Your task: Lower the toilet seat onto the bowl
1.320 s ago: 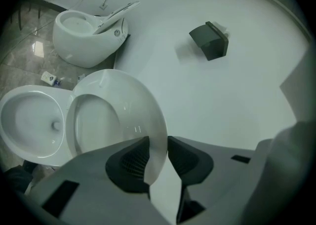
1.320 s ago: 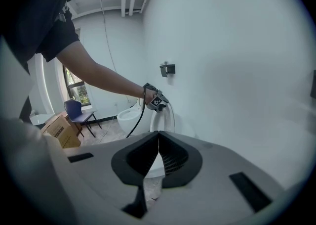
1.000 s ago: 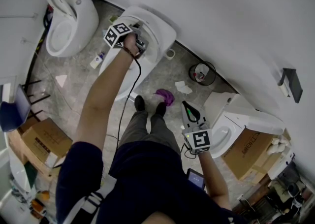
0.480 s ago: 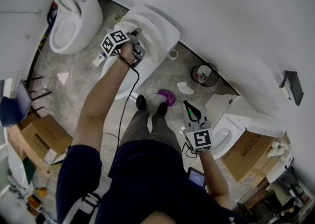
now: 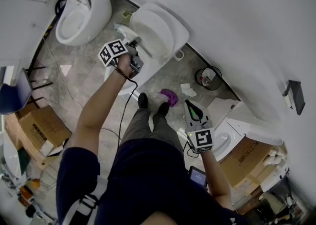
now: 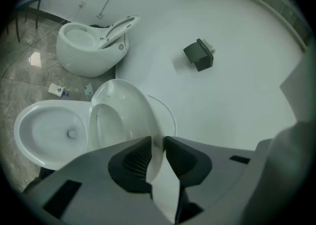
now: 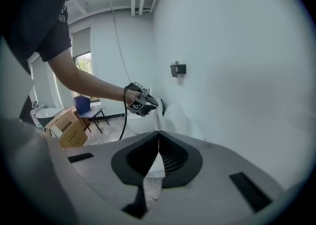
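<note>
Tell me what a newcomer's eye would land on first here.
The left hand-held gripper, its jaws closing on the rim of a raised toilet seat beside its open bowl. Then a second toilet by the wall behind, and a purple cloth on the floor by the person's feet.

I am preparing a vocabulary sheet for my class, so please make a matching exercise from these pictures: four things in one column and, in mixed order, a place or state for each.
Things
1. toilet seat
2. purple cloth
3. waste bin
4. right gripper

Places or states
a. stands on the floor close to the wall
b. jaws together, nothing between them
c. tilted up over the bowl
d. lies on the floor beside the person's shoes

Pairs: 1-c; 2-d; 3-a; 4-b
</note>
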A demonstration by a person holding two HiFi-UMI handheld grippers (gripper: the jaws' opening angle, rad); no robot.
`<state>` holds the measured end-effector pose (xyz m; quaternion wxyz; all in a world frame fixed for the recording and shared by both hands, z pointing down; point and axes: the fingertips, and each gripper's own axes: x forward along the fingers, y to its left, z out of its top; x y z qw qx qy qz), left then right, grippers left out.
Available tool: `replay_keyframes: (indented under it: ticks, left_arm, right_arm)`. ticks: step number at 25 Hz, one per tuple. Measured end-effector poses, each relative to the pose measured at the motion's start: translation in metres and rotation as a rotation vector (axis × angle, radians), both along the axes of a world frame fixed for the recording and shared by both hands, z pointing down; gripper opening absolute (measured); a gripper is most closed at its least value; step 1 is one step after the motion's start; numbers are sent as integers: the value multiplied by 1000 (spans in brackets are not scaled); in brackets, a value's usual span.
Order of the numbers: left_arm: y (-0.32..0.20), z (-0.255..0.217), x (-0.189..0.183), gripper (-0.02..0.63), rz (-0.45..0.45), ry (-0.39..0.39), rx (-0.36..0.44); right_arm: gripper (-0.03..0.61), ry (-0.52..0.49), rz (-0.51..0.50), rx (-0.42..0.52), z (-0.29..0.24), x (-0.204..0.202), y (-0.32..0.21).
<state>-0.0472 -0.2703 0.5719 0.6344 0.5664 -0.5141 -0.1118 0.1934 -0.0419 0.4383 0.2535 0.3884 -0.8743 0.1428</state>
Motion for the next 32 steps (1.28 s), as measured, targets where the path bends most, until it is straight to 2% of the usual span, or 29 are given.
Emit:
replay_keyframes:
  ticks: [7, 22, 27, 32]
  left_arm:
    - [45, 1, -31, 107, -18, -24, 5]
    - [142, 35, -98, 110, -147, 9, -6]
    - [172, 67, -126, 100, -223, -2, -83]
    - [201, 89, -146, 97, -245, -12, -120]
  right_arm:
    - [20, 10, -46, -2, -1, -12, 3]
    - [20, 28, -136, -22, 5, -44, 17]
    - [20, 36, -157, -29, 6, -54, 22]
    - [20, 43, -174, -36, 7, -61, 26]
